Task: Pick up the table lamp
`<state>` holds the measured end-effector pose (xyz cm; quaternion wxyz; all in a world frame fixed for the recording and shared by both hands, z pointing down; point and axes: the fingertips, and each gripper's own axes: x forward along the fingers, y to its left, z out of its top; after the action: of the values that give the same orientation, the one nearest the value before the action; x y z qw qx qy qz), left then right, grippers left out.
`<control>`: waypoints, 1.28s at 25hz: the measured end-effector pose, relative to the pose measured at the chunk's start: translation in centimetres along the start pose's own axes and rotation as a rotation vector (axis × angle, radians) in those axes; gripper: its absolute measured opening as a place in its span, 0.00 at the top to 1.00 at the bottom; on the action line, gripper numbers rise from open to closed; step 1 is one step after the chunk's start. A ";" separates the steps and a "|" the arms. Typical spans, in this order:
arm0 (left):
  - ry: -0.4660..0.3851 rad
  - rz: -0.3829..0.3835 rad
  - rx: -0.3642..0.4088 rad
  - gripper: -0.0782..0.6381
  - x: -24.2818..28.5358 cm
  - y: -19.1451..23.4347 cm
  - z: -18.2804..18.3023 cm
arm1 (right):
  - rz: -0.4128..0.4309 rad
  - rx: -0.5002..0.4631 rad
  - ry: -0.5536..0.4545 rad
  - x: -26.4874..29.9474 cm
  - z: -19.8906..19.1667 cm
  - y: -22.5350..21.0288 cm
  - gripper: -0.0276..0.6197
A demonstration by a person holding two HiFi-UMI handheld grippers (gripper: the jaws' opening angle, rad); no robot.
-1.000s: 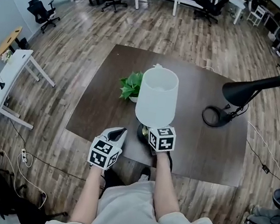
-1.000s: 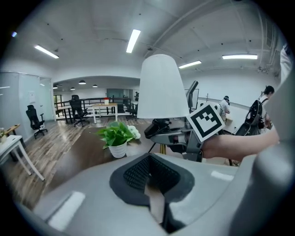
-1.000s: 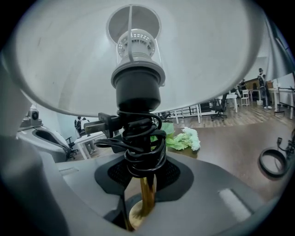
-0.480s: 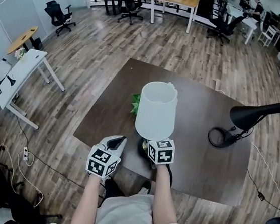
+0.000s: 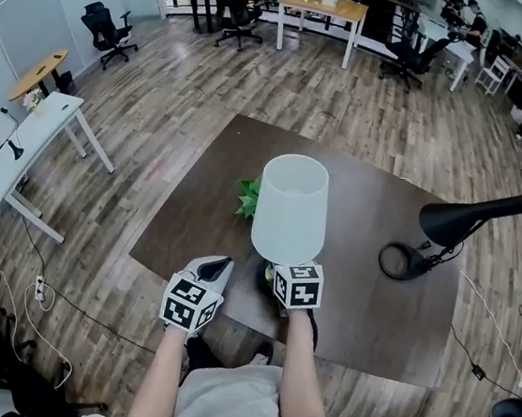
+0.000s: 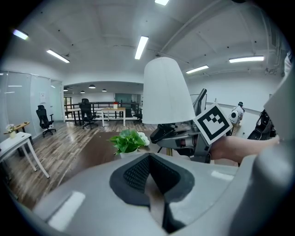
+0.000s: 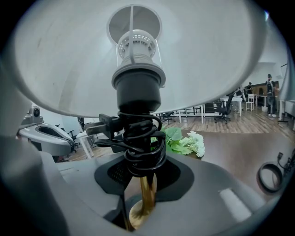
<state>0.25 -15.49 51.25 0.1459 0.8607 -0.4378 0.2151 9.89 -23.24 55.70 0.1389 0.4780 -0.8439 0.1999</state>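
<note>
Right gripper view: the right gripper [image 7: 143,207] is seen clamped on the brass stem [image 7: 146,191] of the table lamp [image 7: 138,87], just under a black cord [image 7: 138,143] that is wound round the stem with its plug sticking out toward 9 o'clock. The white shade [image 7: 60,60] is spread overhead and the lamp is held upright.

From the head view, the lamp is found at the near edge of the dark table [image 5: 364,291], at 12 o'clock from the right gripper, with its shade well above the tabletop. A small green plant [image 5: 246,196] is placed at 10 o'clock from the shade, and a black desk lamp [image 5: 448,221] well apart at 3 o'clock.

The left gripper [image 6: 152,184] is held at 9 o'clock of the lamp, its jaws closed together on nothing.

The grasp is judged done. Whether the base is clear of the table cannot be told, since it is largely hidden under the shade; at most, the lift is left to be finished.
</note>
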 end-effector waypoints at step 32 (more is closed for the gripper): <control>0.013 -0.064 0.040 0.89 1.3 -2.5 -0.2 | -0.053 0.002 -0.014 -1.1 0.9 -2.0 0.75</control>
<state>2.91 -14.87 51.89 0.1385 0.8755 -0.4048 0.2245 12.07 -23.76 54.84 0.1376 0.5018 -0.8317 0.1937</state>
